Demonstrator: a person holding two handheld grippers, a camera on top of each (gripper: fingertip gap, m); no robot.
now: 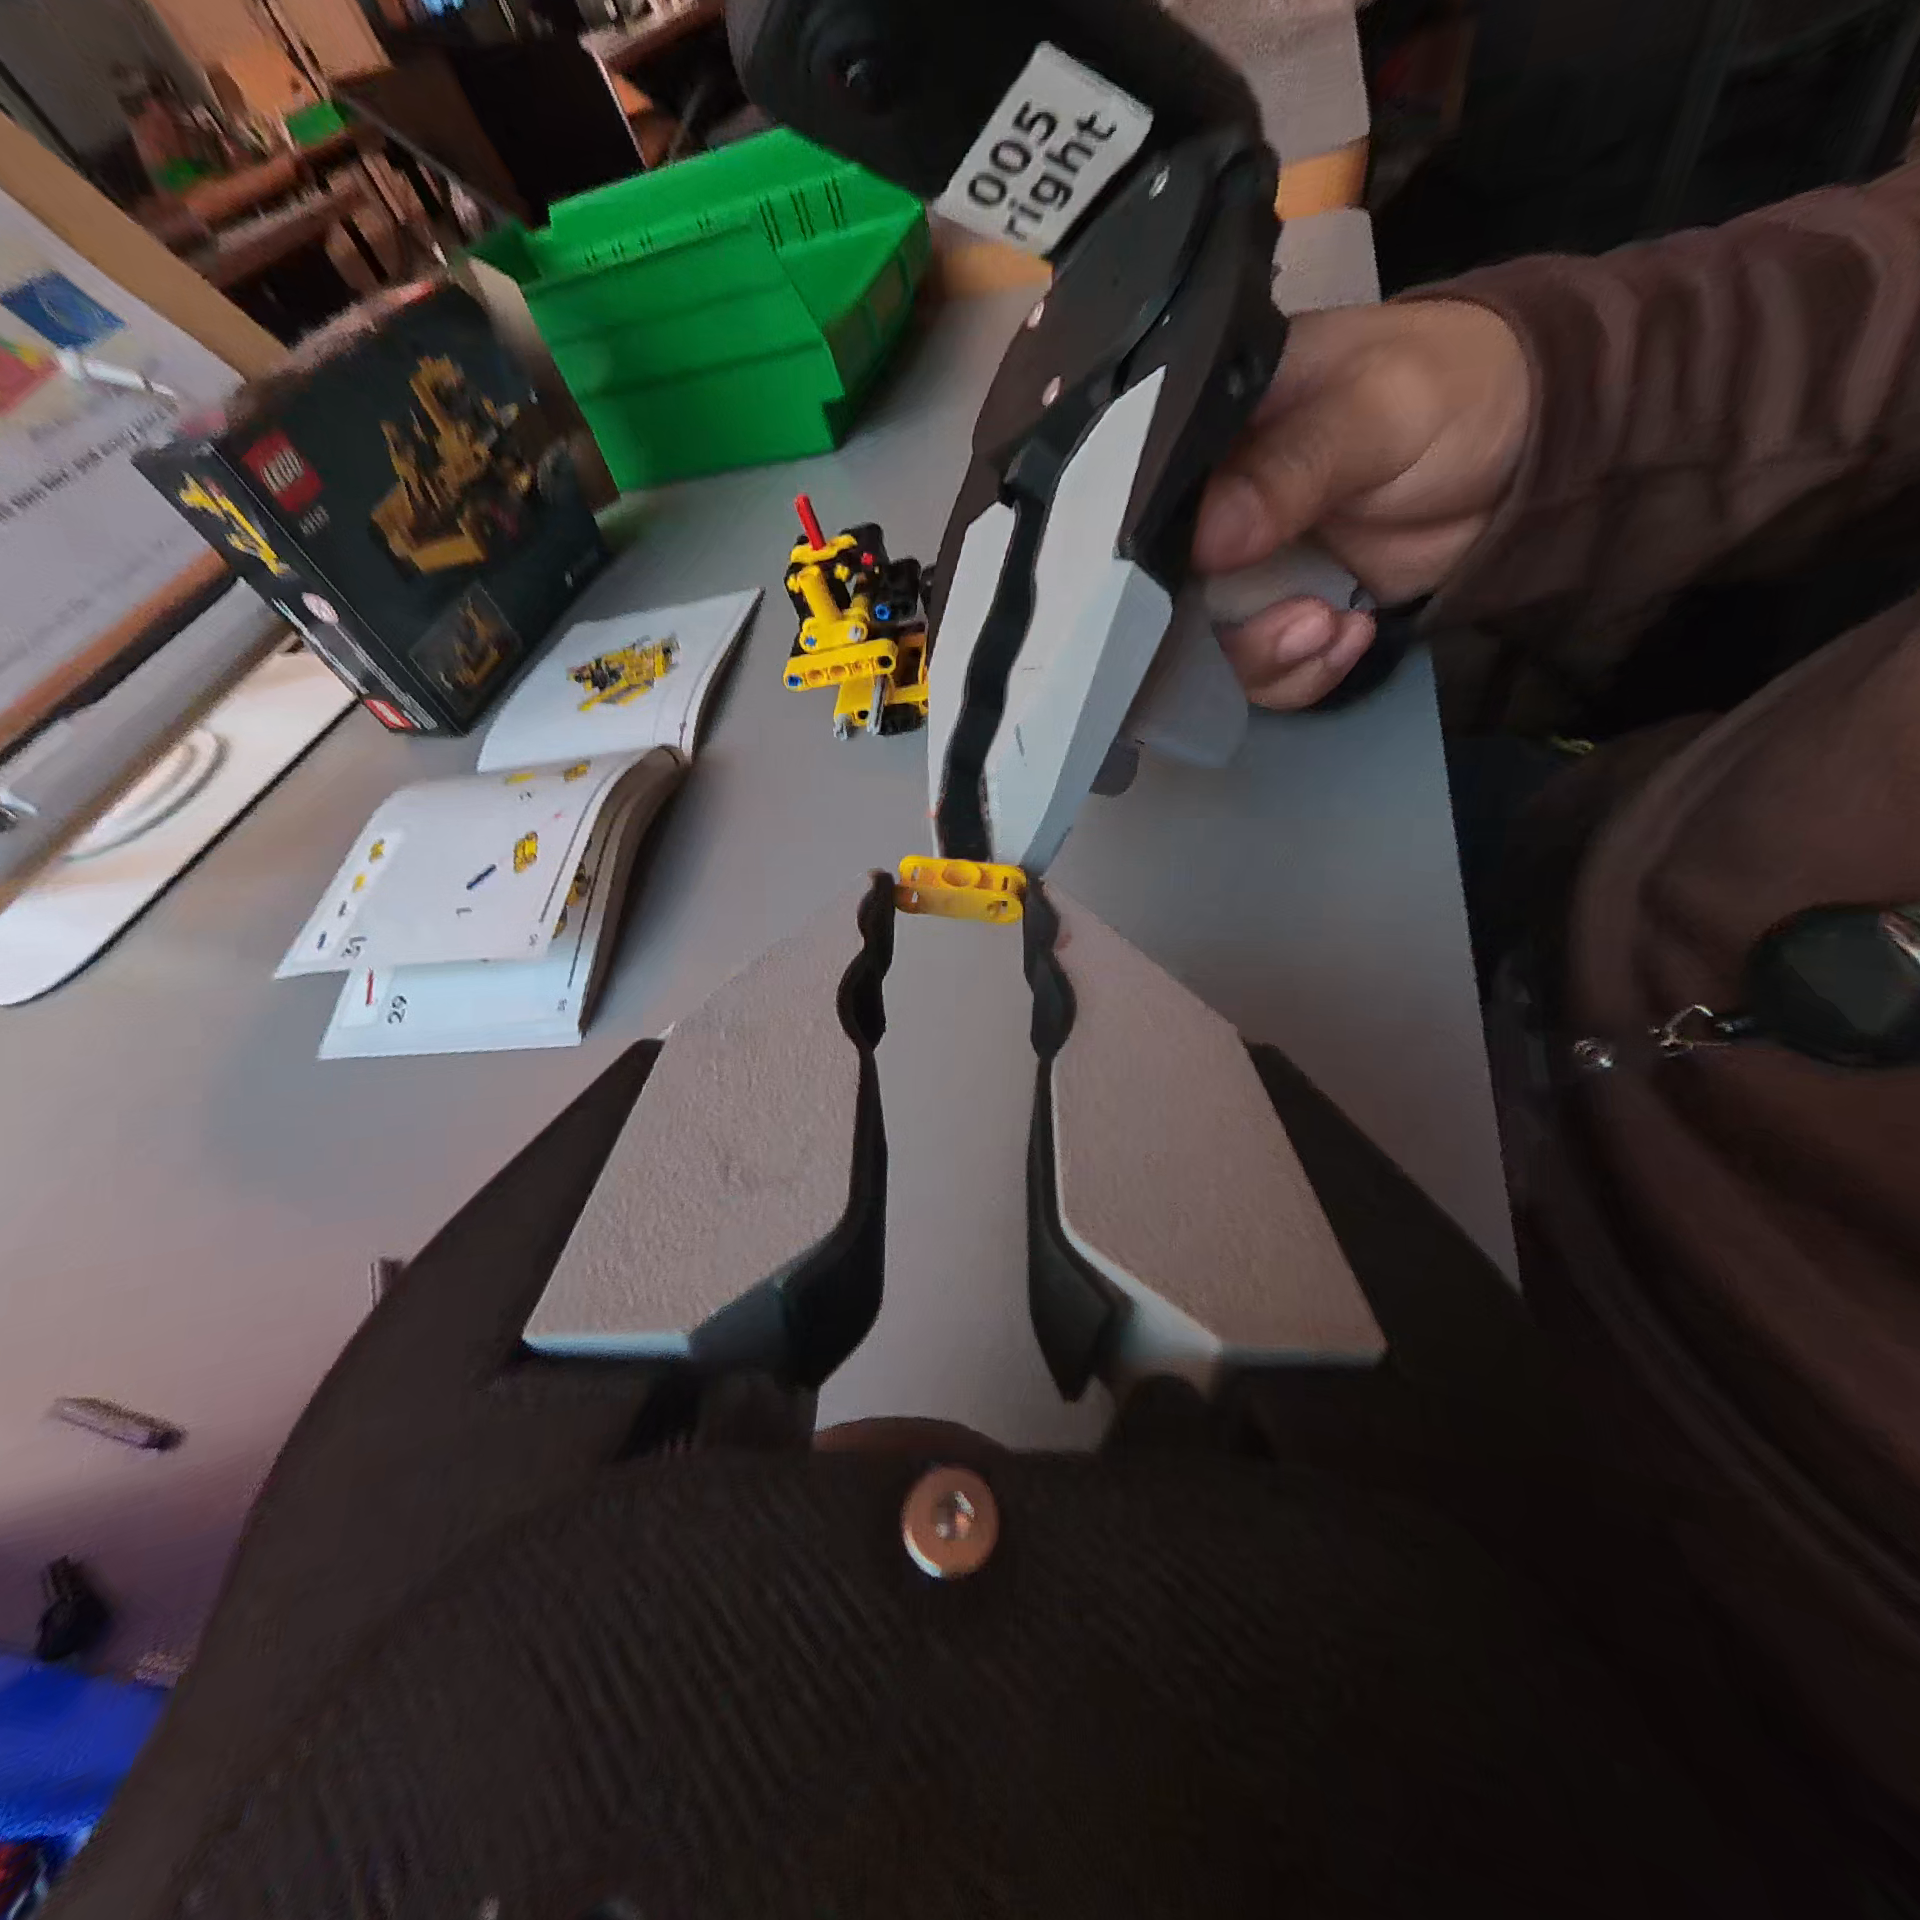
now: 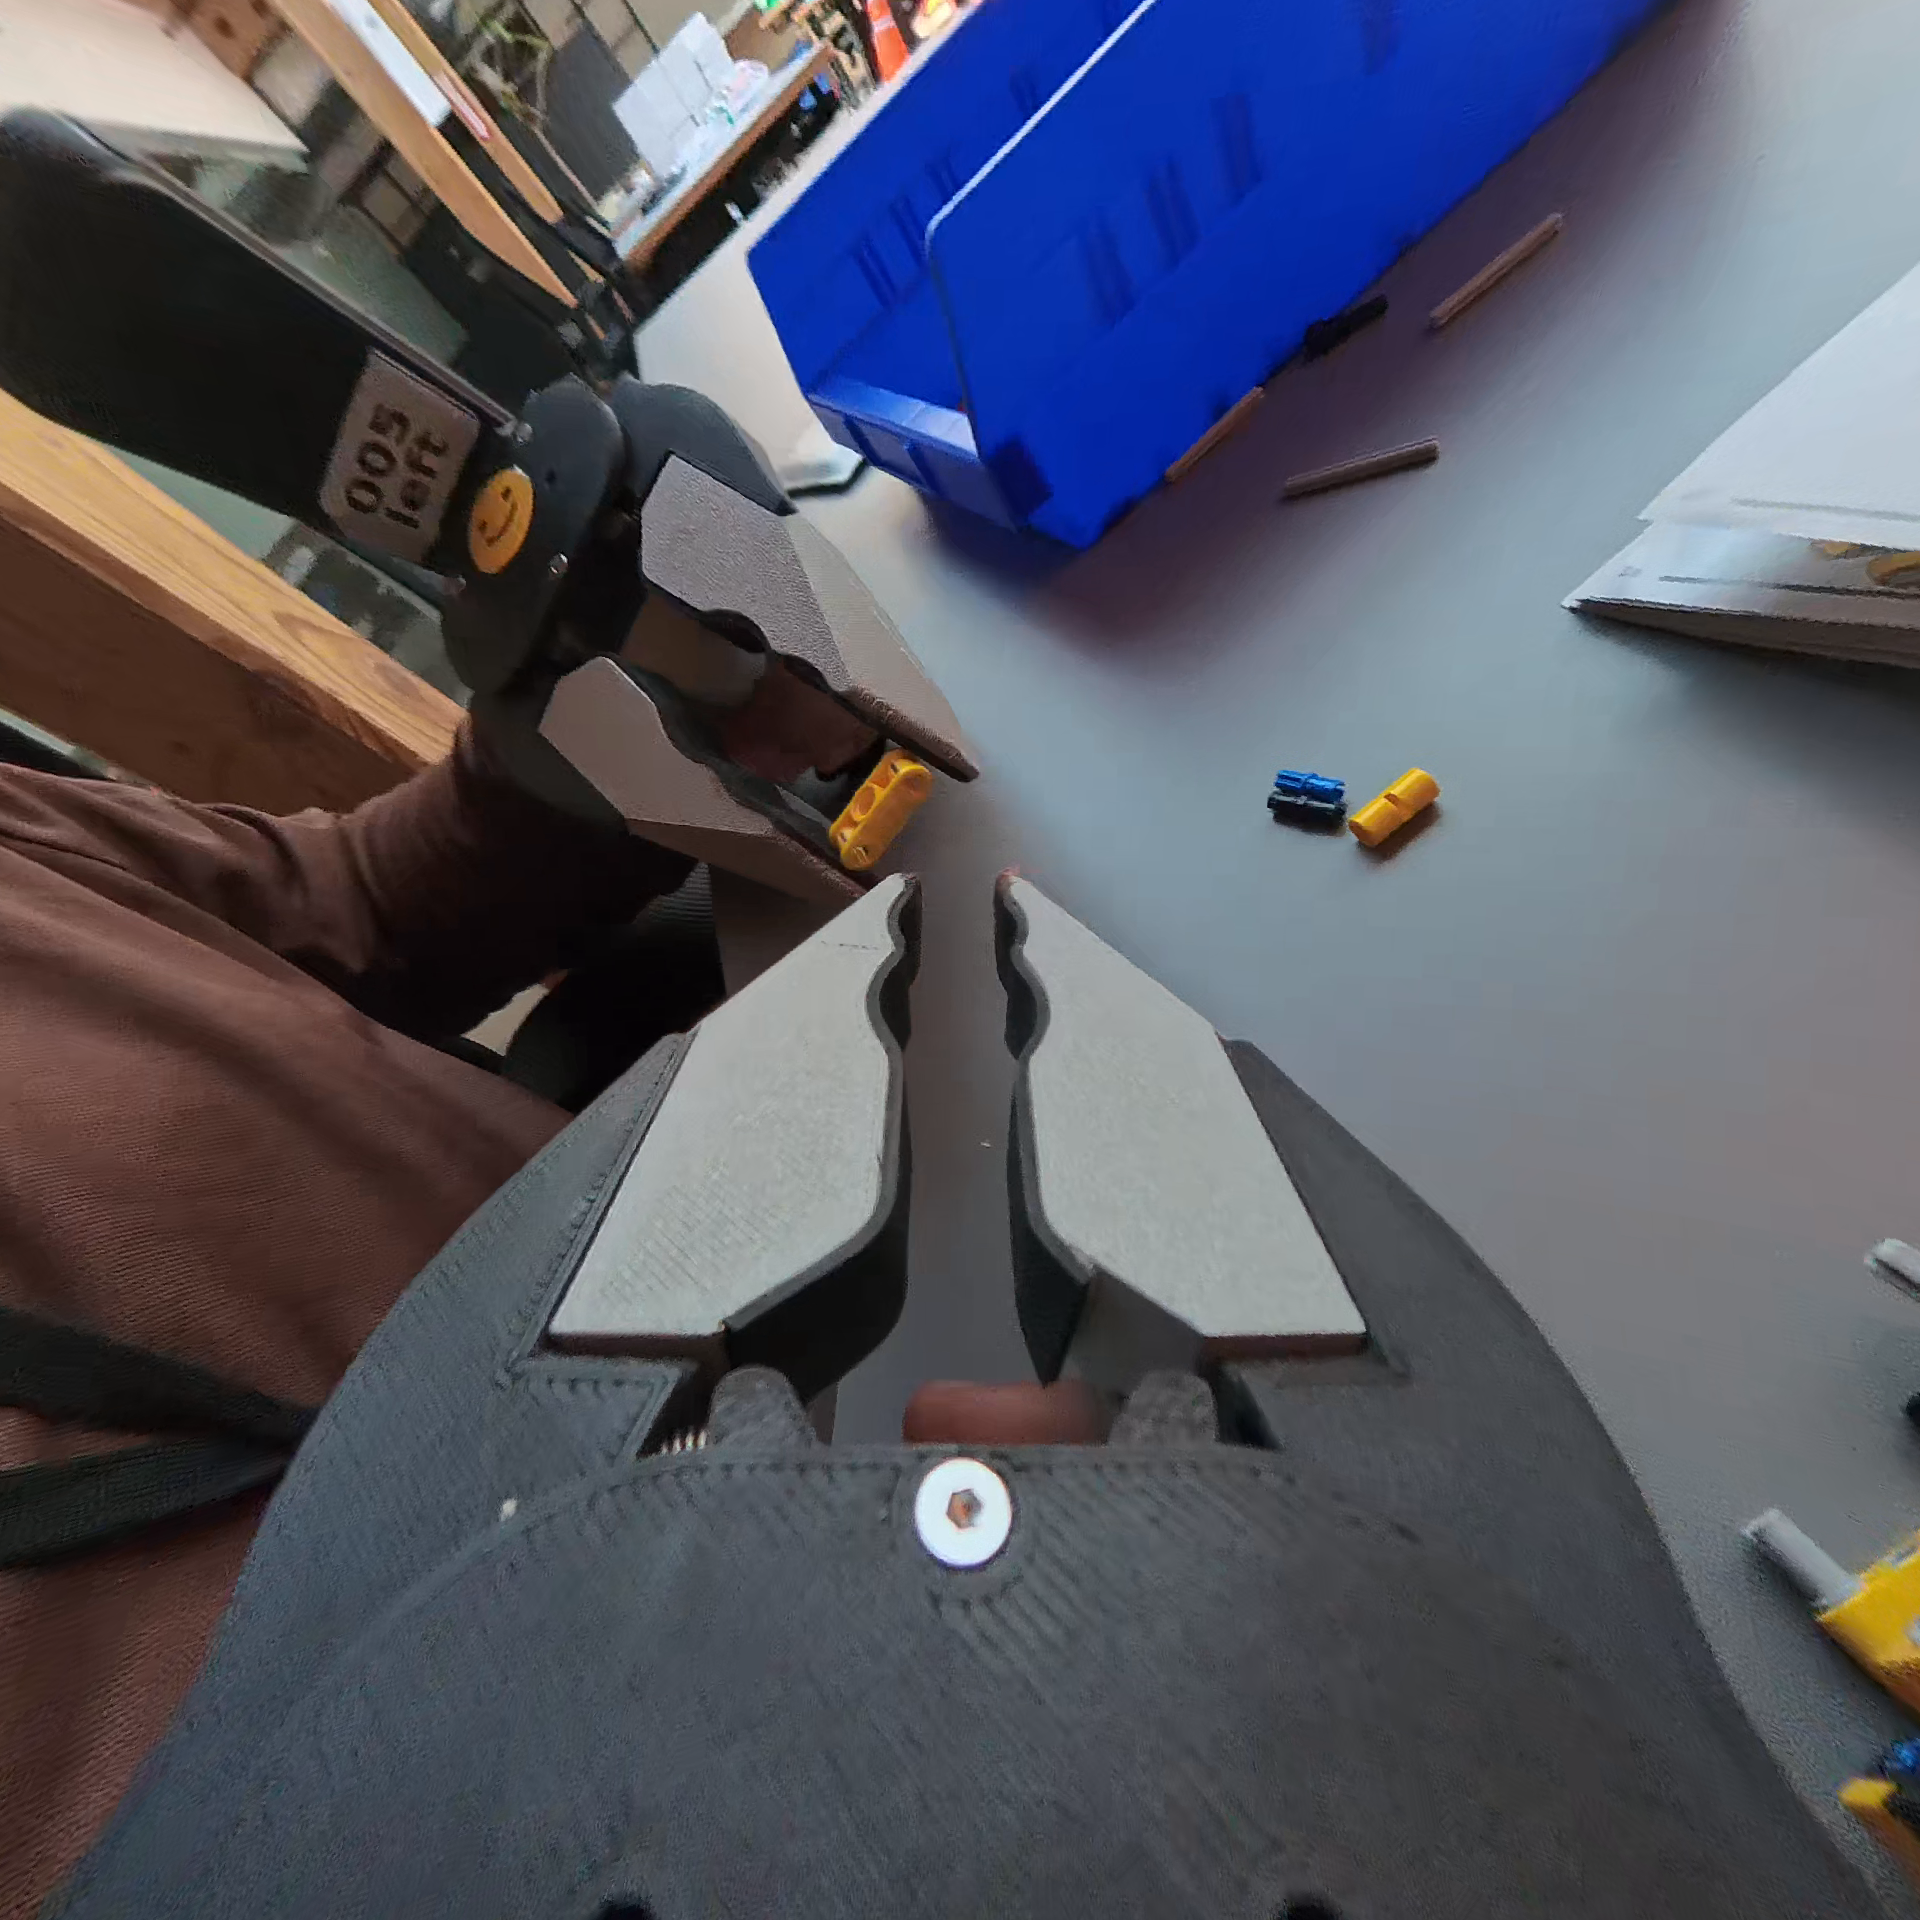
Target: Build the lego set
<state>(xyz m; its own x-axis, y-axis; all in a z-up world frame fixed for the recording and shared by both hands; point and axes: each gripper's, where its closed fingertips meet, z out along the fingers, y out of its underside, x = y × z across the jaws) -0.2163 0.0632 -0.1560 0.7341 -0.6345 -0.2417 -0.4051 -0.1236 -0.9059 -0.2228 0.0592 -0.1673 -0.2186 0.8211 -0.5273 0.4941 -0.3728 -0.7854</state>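
The small yellow connector (image 1: 960,889) sits pinched at the tips of the left hand-held gripper (image 1: 958,904), above the worktop (image 1: 1247,935). The right hand-held gripper (image 2: 956,883), slightly parted and empty, should approach squarely.

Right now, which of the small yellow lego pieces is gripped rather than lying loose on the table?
The flat yellow holed connector, pinched between the left gripper tips. The yellow cylindrical connector lies loose on the grey table beside blue and black pins.
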